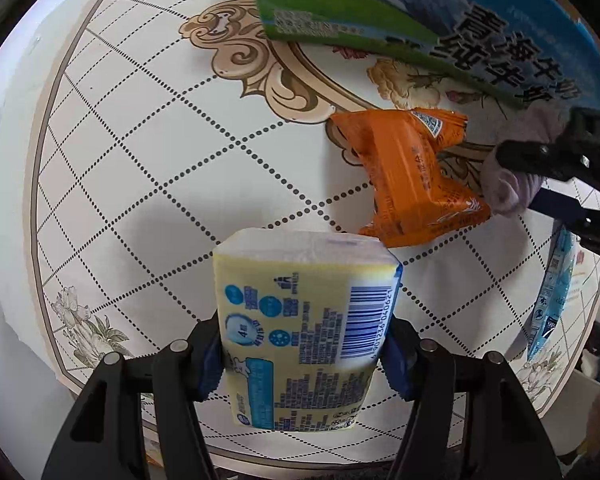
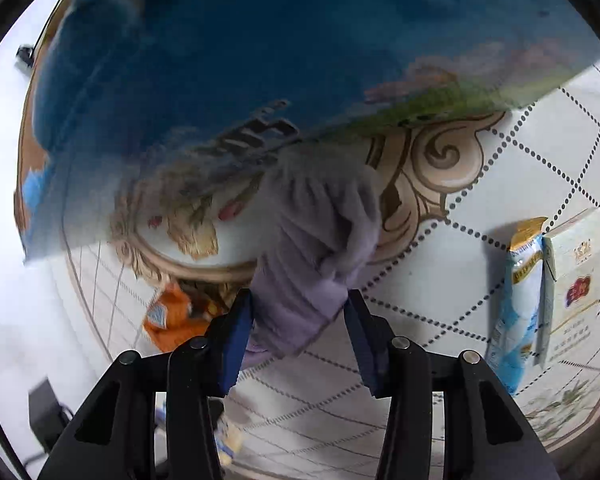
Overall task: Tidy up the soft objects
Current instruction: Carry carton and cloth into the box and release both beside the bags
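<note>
left wrist: tissue pack [image 1: 306,328] between left tongs [image 1: 306,354].

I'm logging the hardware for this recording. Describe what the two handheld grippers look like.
Both look like the same model. The left gripper has matte black angular linkage arms with triangular cut-outs, round silver pivot pins, and blue pads lining its fingers. The right gripper shows the same black frame, silver pins and blue pads. No cables, markings or sleeves are visible on either.

The right gripper [image 2: 300,320] pinches a lilac cloth [image 2: 316,248] beneath a blue carton [image 2: 260,48]; an orange packet [image 2: 170,316] lies left.
</note>
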The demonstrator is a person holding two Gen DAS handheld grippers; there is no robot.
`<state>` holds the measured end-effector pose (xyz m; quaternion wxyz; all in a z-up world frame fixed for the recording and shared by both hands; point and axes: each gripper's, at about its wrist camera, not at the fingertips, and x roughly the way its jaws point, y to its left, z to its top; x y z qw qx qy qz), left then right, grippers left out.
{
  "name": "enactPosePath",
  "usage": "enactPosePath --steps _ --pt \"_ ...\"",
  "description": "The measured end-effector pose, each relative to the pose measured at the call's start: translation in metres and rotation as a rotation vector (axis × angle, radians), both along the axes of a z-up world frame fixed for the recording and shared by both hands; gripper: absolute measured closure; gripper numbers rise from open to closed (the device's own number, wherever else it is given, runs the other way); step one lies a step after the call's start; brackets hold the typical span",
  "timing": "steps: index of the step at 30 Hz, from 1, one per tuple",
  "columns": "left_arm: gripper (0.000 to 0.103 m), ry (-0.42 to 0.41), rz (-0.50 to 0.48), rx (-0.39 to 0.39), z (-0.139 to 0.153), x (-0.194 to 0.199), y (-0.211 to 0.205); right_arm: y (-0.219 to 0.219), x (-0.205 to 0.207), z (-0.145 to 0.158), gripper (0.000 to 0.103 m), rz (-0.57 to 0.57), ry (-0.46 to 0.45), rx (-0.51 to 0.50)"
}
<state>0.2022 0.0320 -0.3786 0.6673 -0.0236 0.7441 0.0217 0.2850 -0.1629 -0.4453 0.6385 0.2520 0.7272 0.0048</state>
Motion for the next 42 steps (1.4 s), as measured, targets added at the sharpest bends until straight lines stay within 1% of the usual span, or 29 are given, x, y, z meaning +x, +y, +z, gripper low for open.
enactPosePath --steps 2,3,5,6,10,11,12,13,14,15,16,18,20,21,22,23,25,28,31,32,34,35,37,38,40,42 --pt "0.041 -0.004 0.007 -0.005 0.003 -0.002 0.003 0.008 0.002 -0.004 0.055 -0.002 0.010 -0.004" --pt "0.041 -0.004 0.011 -0.007 0.000 -0.001 0.006 0.008 0.001 -0.005 0.059 0.002 0.017 0.000" --pt "0.041 0.000 0.017 -0.015 0.002 -0.001 0.013 0.006 -0.001 -0.007 0.061 0.041 0.051 -0.023" --pt "0.041 0.002 0.021 -0.019 0.000 0.000 0.017 0.007 -0.006 -0.005 0.061 0.080 0.066 -0.035" --pt "0.041 -0.001 0.023 -0.031 0.007 -0.004 0.025 0.000 -0.033 0.006 0.061 0.238 0.085 -0.119" --pt "0.041 -0.004 0.019 -0.031 0.008 -0.004 0.025 0.000 -0.038 0.006 0.060 0.276 0.096 -0.144" --pt "0.041 -0.004 0.018 -0.032 0.008 -0.005 0.024 -0.003 -0.043 0.005 0.057 0.294 0.112 -0.169" --pt "0.041 -0.002 0.018 -0.035 0.008 -0.005 0.024 -0.007 -0.046 0.006 0.057 0.291 0.109 -0.169" --pt "0.041 0.000 0.018 -0.036 0.007 -0.005 0.025 -0.011 -0.048 0.006 0.051 0.272 0.102 -0.154" --pt "0.041 0.000 0.019 -0.038 0.007 -0.005 0.024 -0.013 -0.048 0.005 0.040 0.252 0.101 -0.148" --pt "0.041 0.000 0.021 -0.038 0.005 -0.007 0.024 -0.022 -0.049 0.008 0.037 0.227 0.098 -0.141" --pt "0.041 -0.002 0.017 -0.037 0.004 -0.005 0.023 -0.033 -0.048 0.008 0.035 0.186 0.103 -0.125" --pt "0.041 -0.003 0.012 -0.033 0.004 -0.003 0.022 -0.037 -0.046 0.000 0.035 0.153 0.127 -0.114" --pt "0.041 -0.004 0.009 -0.032 0.002 -0.003 0.019 -0.040 -0.047 -0.004 0.038 0.123 0.143 -0.099" --pt "0.041 -0.006 0.008 -0.030 0.002 -0.003 0.018 -0.038 -0.047 -0.009 0.047 0.114 0.149 -0.091" --pt "0.041 -0.010 0.007 -0.029 0.004 -0.004 0.019 -0.037 -0.048 -0.010 0.061 0.111 0.154 -0.090" --pt "0.041 -0.017 0.009 -0.035 0.018 -0.004 0.018 -0.032 -0.050 -0.004 0.062 0.132 0.134 -0.106" --pt "0.041 -0.037 0.009 -0.046 0.041 -0.005 0.019 -0.025 -0.058 0.017 0.062 0.177 0.101 -0.085" --pt "0.041 -0.075 0.004 -0.082 0.075 -0.007 0.017 -0.018 -0.064 0.060 0.062 0.213 0.032 -0.043" --pt "0.041 -0.097 0.002 -0.107 0.091 -0.006 0.016 -0.012 -0.062 0.071 0.062 0.223 0.008 -0.032" --pt "0.041 -0.147 -0.007 -0.141 0.124 -0.004 0.013 -0.011 -0.058 0.113 0.062 0.244 -0.059 -0.014" --pt "0.041 -0.179 -0.013 -0.160 0.142 0.000 0.012 -0.012 -0.055 0.132 0.062 0.252 -0.089 -0.005" --pt "0.041 -0.236 -0.026 -0.190 0.173 0.011 0.006 -0.008 -0.044 0.158 0.062 0.267 -0.135 0.004" --pt "0.041 -0.252 -0.035 -0.202 0.182 0.017 0.003 -0.011 -0.039 0.172 0.062 0.276 -0.157 0.008" --pt "0.041 -0.295 -0.054 -0.234 0.208 0.041 -0.003 -0.015 -0.018 0.202 0.062 0.300 -0.203 0.010" --pt "0.041 -0.332 -0.077 -0.225 0.223 0.065 -0.011 -0.020 0.011 0.222 0.062 0.325 -0.236 -0.013"
